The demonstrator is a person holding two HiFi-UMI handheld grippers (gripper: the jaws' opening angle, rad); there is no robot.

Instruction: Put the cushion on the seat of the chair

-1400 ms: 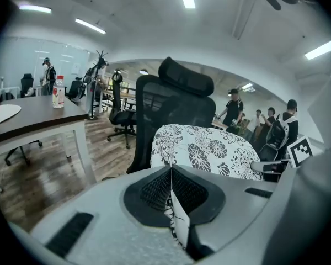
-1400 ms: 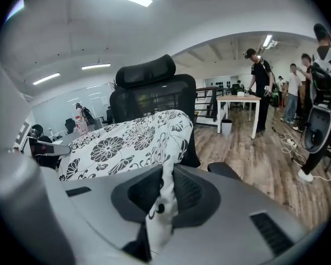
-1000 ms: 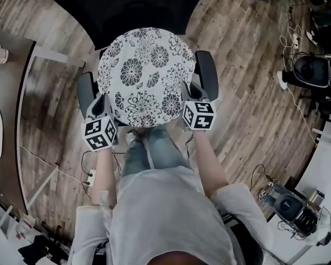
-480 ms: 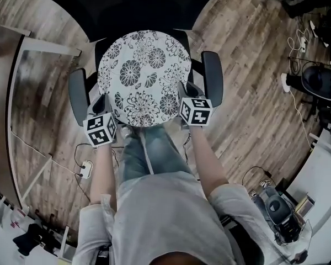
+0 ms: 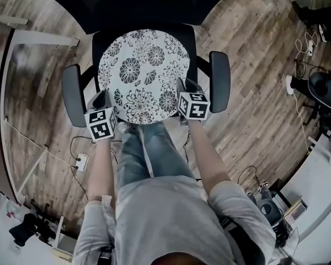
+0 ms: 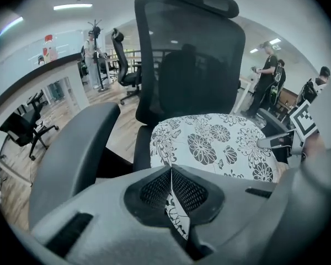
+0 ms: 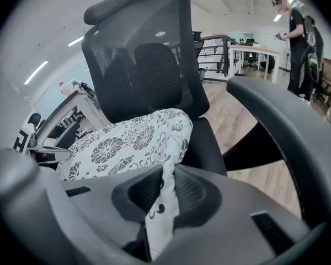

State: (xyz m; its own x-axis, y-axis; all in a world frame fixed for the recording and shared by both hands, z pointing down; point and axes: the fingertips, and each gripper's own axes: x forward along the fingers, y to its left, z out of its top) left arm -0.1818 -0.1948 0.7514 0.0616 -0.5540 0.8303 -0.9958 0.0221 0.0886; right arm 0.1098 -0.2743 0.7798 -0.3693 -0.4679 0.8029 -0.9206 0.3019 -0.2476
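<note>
**Left armrest** (image 5: 73, 95): stands outboard of the left gripper (image 5: 102, 101), apart from it.

**Left gripper:** the jaws are closed tight on a thin fold at the near-left edge of the cushion (image 5: 143, 73). The left gripper view shows patterned fabric pinched between the pads.

**Cushion:** round and floral, lying roughly flat between the armrests. It is centred over the seat (image 5: 97, 46), with its far edge toward the backrest (image 6: 193, 54). Whether its underside already bears on the seat cannot be told. The right gripper view shows its side drooping close to the seat.

**Right gripper** (image 5: 183, 88): the jaws are nearly together, clamped on a fold at the near-right edge.

**Right armrest** (image 5: 219, 81): clear of that gripper.

**Judgement:** holding the front edge at two spread points keeps the soft pad open and level. It should therefore go down square between the armrests rather than folding or sliding off. Placement looks near its end; the release is not yet done.
</note>
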